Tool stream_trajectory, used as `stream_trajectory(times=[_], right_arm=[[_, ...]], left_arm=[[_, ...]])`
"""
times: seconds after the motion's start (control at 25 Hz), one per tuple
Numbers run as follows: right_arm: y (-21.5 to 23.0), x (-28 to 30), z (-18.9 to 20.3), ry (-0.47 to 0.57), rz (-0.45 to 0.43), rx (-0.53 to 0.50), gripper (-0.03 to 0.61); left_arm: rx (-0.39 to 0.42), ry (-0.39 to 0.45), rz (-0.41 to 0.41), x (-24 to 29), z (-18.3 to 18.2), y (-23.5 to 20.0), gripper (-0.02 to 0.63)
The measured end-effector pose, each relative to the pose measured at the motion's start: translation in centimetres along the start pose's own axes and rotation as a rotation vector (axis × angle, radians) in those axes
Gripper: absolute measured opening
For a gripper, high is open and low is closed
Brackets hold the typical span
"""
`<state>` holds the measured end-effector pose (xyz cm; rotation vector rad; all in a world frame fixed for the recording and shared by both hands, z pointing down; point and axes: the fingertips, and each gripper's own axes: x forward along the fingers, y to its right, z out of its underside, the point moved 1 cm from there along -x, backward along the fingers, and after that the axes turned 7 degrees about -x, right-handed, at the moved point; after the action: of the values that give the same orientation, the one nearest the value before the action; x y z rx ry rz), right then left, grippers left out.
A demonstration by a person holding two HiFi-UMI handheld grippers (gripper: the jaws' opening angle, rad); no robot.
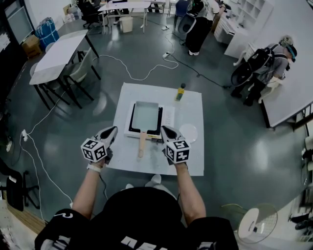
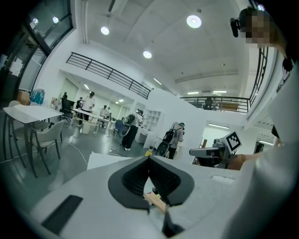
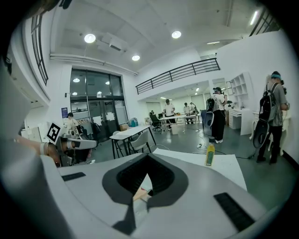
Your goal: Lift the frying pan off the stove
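A yellow bottle stands on the white table.

A large open lab or workshop hall is shown. A polished grey floor is crossed by loose white cables at 12 o'clock. A white tabletop with chairs is set at 10 o'clock, and white shelving at 1 o'clock. A railed mezzanine and recessed ceiling lights are seen in the gripper views. A person with a backpack is seen at 2 o'clock.
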<state>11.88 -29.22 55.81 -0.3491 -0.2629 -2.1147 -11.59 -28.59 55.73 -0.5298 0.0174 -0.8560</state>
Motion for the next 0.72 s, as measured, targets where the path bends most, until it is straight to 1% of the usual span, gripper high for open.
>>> stream_trajectory(times=[0.32, 0.72], right_arm=[[3.5, 0.2, -0.1, 0.006, -0.025, -0.002, -0.004], [6.0, 0.1, 0.9, 0.005, -0.062, 0.015, -0.005]], left_arm=[[0.007, -0.009, -0.018, 3.2, 0.4, 1.4, -0.002], [0.007, -0.042, -0.065, 5.0, 2.0, 2.5, -0.002]])
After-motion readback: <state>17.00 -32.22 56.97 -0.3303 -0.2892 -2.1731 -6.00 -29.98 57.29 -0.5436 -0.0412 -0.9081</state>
